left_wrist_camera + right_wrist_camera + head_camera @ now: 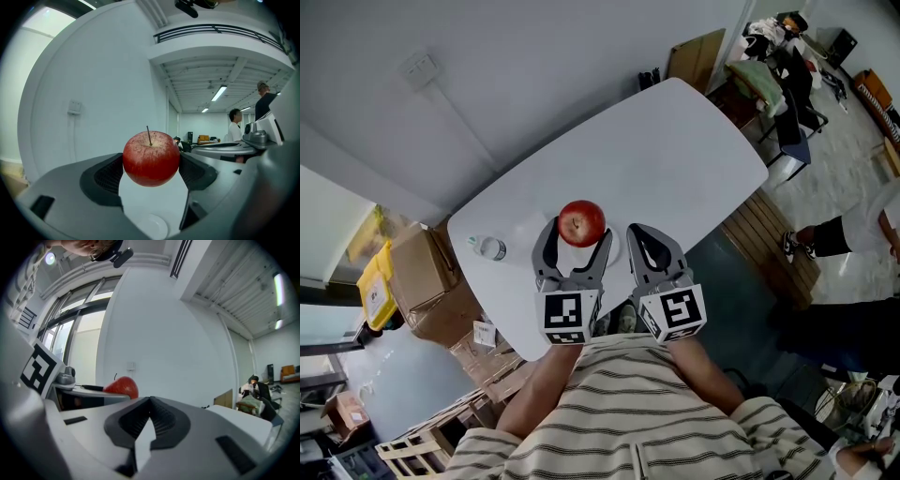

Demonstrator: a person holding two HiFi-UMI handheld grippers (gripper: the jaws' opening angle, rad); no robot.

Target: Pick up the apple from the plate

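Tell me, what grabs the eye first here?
A bright red apple is pinched in the left claw, up above a small white plate on the white table. Beside it, the right claw is shut and empty.

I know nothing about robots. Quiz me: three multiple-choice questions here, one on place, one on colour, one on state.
1. Where is the apple? A on the plate; B between the left tongs; C on the floor.
2. What colour is the table? A white; B black; C green.
3. How are the right tongs? A shut, empty; B wide open; C gripping a cup.
Answers: B, the left gripper view shows it clamped above the plate; A, its top shows white; A, their tips meet with nothing between.
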